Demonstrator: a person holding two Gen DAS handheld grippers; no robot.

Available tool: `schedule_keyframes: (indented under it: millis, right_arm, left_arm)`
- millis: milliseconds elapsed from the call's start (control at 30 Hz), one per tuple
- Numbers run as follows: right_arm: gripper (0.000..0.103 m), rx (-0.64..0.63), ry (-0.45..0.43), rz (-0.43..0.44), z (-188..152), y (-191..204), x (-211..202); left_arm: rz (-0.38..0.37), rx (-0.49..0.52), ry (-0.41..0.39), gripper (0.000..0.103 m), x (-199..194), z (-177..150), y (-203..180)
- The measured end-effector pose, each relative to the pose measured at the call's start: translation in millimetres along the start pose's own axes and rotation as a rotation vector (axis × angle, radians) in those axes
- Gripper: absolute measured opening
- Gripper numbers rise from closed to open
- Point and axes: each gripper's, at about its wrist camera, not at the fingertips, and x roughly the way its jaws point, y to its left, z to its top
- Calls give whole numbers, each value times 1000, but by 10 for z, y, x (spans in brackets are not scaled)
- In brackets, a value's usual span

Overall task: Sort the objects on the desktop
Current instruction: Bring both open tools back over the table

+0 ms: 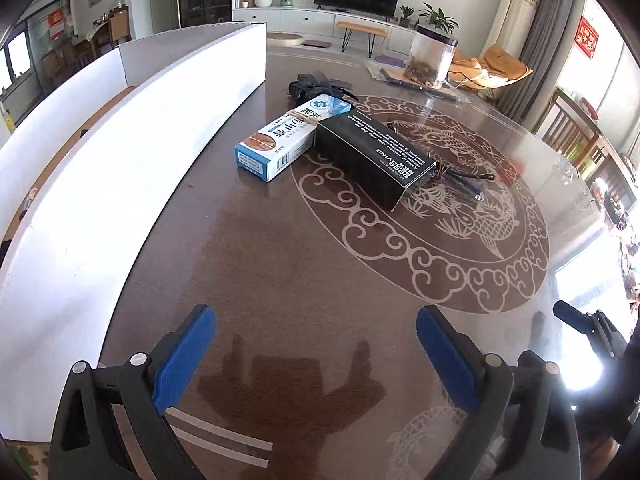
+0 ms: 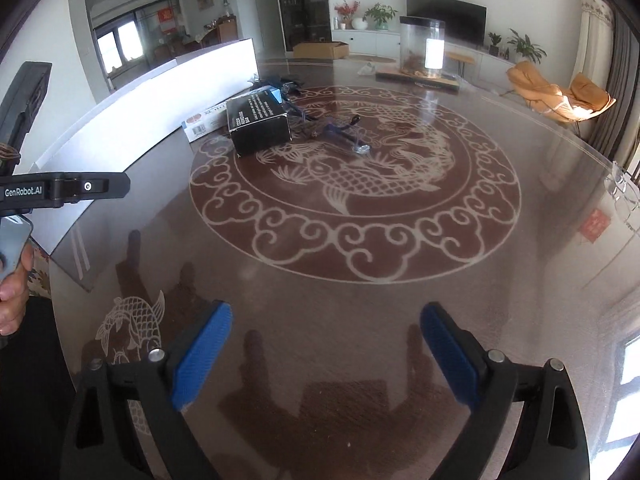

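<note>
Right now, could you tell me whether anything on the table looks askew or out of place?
Yes: the black box lies tilted, one end propped on the white box, with a pen poking from under it.

left gripper [image 1: 316, 354]: jaws wide, empty | right gripper [image 2: 326, 354]: jaws wide, empty

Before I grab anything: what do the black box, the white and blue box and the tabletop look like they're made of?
Black box: printed cardboard, probably matte; folded edges, open end flap. White and blue box: thin, slightly glossy printed carton, with a band around it. Tabletop: dark wood-look surface, seemingly under glass; it mirrors the windows and both gripper shapes.
</note>
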Motion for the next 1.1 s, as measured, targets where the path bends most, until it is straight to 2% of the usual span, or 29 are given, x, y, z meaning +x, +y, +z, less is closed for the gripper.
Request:
schedule_keyframes:
  millis: [200, 367, 800, 933, 1100]
  right_arm:
    - [96, 2, -22, -2, -25, 111, 0]
    - [96, -6, -7, -17, -19, 132, 44]
    - [96, 7, 25, -63, -15, 119, 118]
    - [102, -23, 45, -77, -16, 172, 162]
    - [103, -32, 49, -75, -22, 188, 173]
  left_arm:
    - [79, 39, -12, 102, 124, -154, -35]
    - [87, 46, -26, 102, 130, -167, -40]
    - [69, 6, 24, 102, 261, -177, 28]
    - [88, 23, 27, 102, 272, -188, -4]
    - [97, 36, 30, 102, 280, -186, -27]
